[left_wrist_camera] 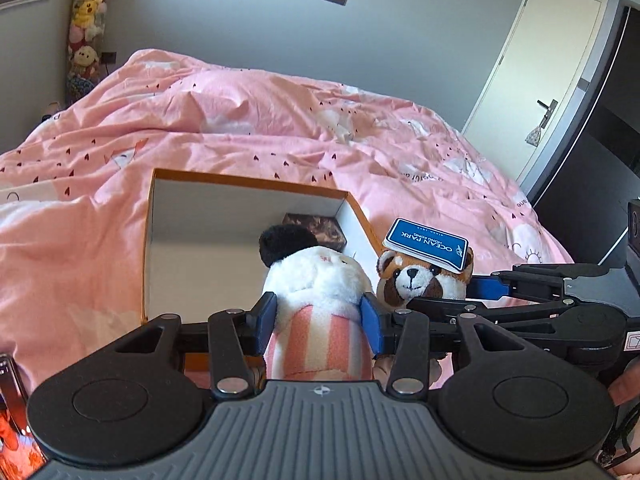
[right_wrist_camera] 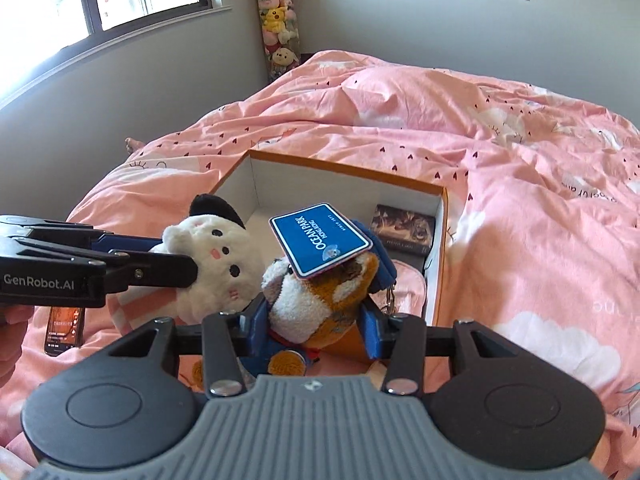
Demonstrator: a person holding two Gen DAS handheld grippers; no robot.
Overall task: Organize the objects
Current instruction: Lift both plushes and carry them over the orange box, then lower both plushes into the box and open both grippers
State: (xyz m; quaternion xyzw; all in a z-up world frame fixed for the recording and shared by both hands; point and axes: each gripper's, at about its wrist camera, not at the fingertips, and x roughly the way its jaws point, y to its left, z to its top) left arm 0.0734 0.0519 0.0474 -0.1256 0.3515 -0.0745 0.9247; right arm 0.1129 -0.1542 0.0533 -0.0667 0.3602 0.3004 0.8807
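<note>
My left gripper (left_wrist_camera: 318, 320) is shut on a white plush with black ears and a pink striped body (left_wrist_camera: 316, 280), held at the near edge of an open orange box (left_wrist_camera: 248, 182). The plush also shows in the right wrist view (right_wrist_camera: 216, 256), with the left gripper (right_wrist_camera: 176, 266) reaching in from the left. My right gripper (right_wrist_camera: 314, 326) is shut on a brown red-panda plush (right_wrist_camera: 320, 296) with a blue Ocean Park tag (right_wrist_camera: 320, 244), held over the box (right_wrist_camera: 348, 168). The panda plush (left_wrist_camera: 420, 276) sits beside the white plush in the left wrist view.
The box rests on a bed with a pink quilt (right_wrist_camera: 500, 160). A dark patterned small box (right_wrist_camera: 404, 228) lies in the box's far corner. A phone (right_wrist_camera: 64, 328) lies on the quilt at left. A tube of plush toys (right_wrist_camera: 280, 20) stands by the wall. A door (left_wrist_camera: 532, 80) is at right.
</note>
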